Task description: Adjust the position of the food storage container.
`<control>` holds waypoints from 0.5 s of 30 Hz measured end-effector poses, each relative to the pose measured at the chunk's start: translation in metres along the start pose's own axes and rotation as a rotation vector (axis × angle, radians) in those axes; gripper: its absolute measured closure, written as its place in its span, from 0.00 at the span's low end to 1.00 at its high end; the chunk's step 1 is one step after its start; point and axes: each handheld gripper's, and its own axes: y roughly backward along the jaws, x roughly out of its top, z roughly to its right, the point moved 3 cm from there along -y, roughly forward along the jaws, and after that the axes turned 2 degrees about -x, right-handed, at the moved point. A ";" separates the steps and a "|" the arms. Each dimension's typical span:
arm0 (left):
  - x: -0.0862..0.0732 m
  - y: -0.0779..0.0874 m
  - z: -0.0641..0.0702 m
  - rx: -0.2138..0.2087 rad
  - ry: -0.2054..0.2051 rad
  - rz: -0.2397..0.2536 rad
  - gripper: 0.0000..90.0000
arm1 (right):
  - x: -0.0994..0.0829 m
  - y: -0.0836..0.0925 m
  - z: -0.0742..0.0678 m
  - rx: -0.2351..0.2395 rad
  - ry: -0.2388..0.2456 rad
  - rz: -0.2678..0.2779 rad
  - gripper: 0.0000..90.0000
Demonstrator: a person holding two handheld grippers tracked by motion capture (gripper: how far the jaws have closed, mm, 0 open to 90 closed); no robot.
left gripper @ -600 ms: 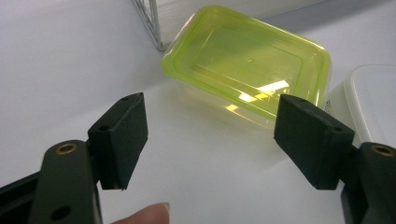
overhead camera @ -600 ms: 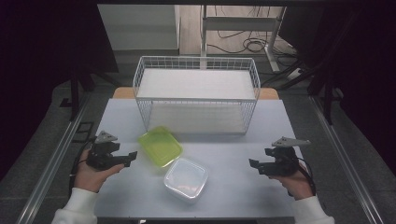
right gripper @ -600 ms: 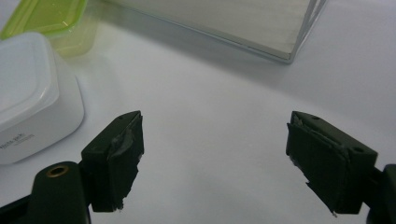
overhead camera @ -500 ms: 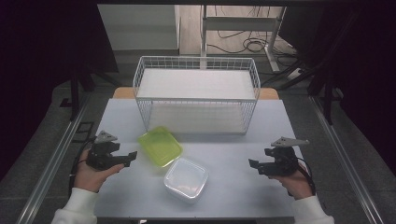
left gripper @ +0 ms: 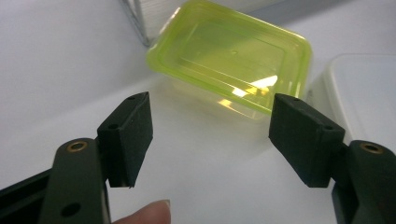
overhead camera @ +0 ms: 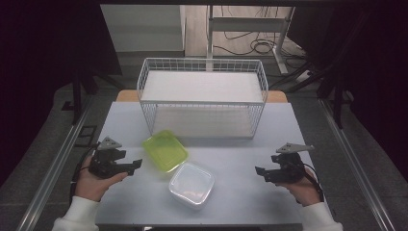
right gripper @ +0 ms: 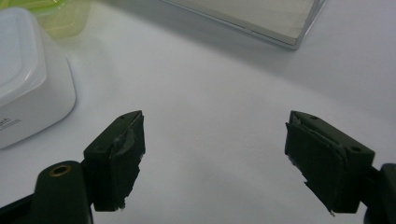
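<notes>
Two lidded tubs sit on the pale grey tabletop (overhead camera: 231, 202) in front of a big white wire basket (overhead camera: 202, 98): a translucent lime-green plastic container (overhead camera: 165, 150) near the basket's front left corner, and a white rectangular plastic container (overhead camera: 192, 185) just beside it on the near side. The left gripper (overhead camera: 136, 164) points at the green tub from close by, jaws spread wide and gripping nothing. The right gripper (overhead camera: 260, 171), well off to the right, gapes empty over bare table.
</notes>
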 end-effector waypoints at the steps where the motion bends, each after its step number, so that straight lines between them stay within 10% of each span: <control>1: 0.000 0.000 0.000 0.000 0.000 0.000 0.34 | 0.000 0.000 0.000 0.000 0.000 0.000 0.23; 15: -0.017 -0.011 0.001 -0.039 -0.002 -0.095 0.52 | 0.007 -0.016 -0.004 0.032 0.035 -0.028 0.23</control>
